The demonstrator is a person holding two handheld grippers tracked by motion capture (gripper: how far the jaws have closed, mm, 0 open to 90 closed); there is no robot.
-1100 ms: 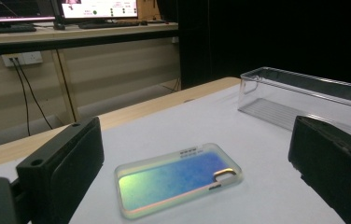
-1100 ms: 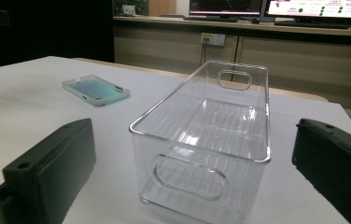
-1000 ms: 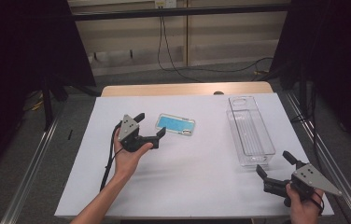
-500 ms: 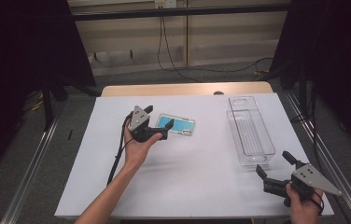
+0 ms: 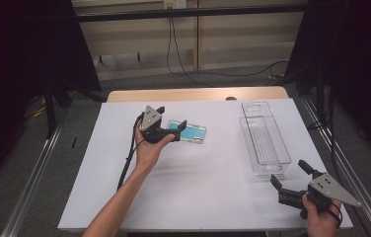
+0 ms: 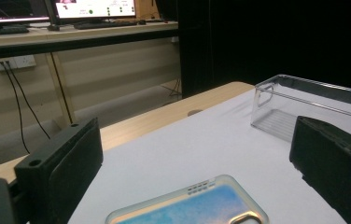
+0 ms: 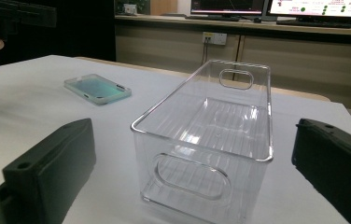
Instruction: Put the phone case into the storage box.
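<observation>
Black curtains [image 5: 25, 59] flank a beige wall [image 5: 233, 34] with trailing cables [image 5: 173, 44] behind the white-topped table [image 5: 213, 197].

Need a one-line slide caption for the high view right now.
Open left gripper reaches the blue phone case; right gripper waits open beside the clear bin.

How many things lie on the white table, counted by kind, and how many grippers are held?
Phone case: 1
Clear plastic bin: 1
Grippers, both open: 2 (left gripper, right gripper)
Total: 4
</observation>
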